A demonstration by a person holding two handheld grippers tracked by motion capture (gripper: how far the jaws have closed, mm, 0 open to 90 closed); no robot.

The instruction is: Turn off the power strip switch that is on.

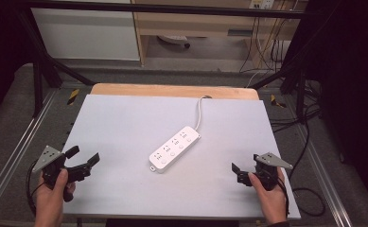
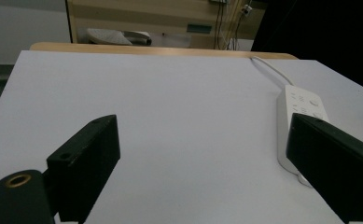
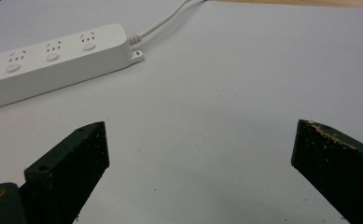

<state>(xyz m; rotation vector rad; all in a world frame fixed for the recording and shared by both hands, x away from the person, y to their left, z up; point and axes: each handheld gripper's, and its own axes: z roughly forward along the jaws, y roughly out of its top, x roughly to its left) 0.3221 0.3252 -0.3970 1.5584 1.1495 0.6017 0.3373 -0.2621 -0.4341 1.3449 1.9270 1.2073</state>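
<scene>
Power strip [image 1: 175, 148] between left gripper [image 1: 83, 160], right gripper [image 1: 238, 171]

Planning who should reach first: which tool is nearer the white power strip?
Roughly equal, the left perhaps slightly nearer. The left tool sits open to the left of the power strip; the right tool sits open to its right, nearer the table's front edge.

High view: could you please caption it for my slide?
White power strip mid-table between two open grippers, left and right.
</scene>
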